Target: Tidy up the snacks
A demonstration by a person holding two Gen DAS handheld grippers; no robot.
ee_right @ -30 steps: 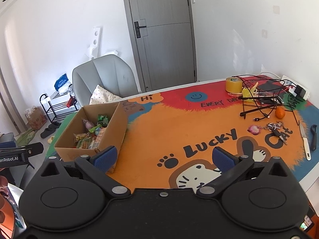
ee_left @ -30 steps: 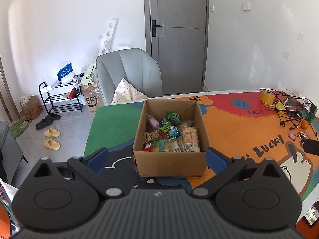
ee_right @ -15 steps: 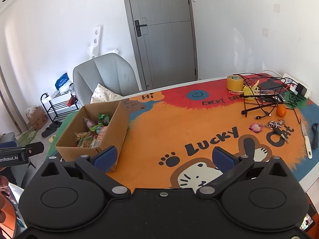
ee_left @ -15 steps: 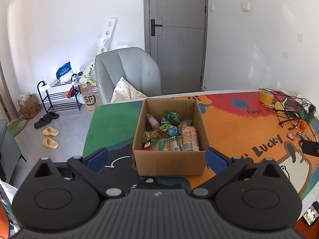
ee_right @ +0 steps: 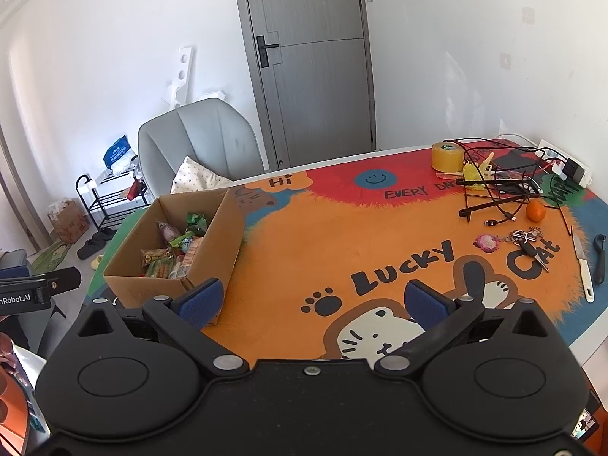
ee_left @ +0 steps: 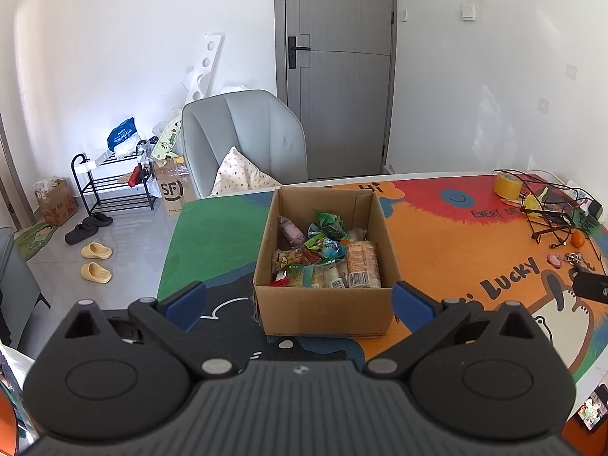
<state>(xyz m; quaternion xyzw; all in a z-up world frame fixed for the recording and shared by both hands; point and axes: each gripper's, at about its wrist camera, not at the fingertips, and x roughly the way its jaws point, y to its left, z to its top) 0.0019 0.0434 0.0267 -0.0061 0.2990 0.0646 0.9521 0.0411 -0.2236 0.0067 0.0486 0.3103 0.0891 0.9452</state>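
Snacks [ee_left: 326, 254] half hidden behind box wall [ee_left: 323, 306]

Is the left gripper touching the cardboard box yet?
Apart. The left wrist view shows the left gripper open, its fingertips flanking the cardboard box with mat visible between.

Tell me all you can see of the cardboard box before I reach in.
The cardboard box is plain brown corrugated card, open-topped with no flaps showing, standing upright on the printed table mat near its chair-side end. Mixed wrapped snacks cover its floor. Neither gripper touches it.
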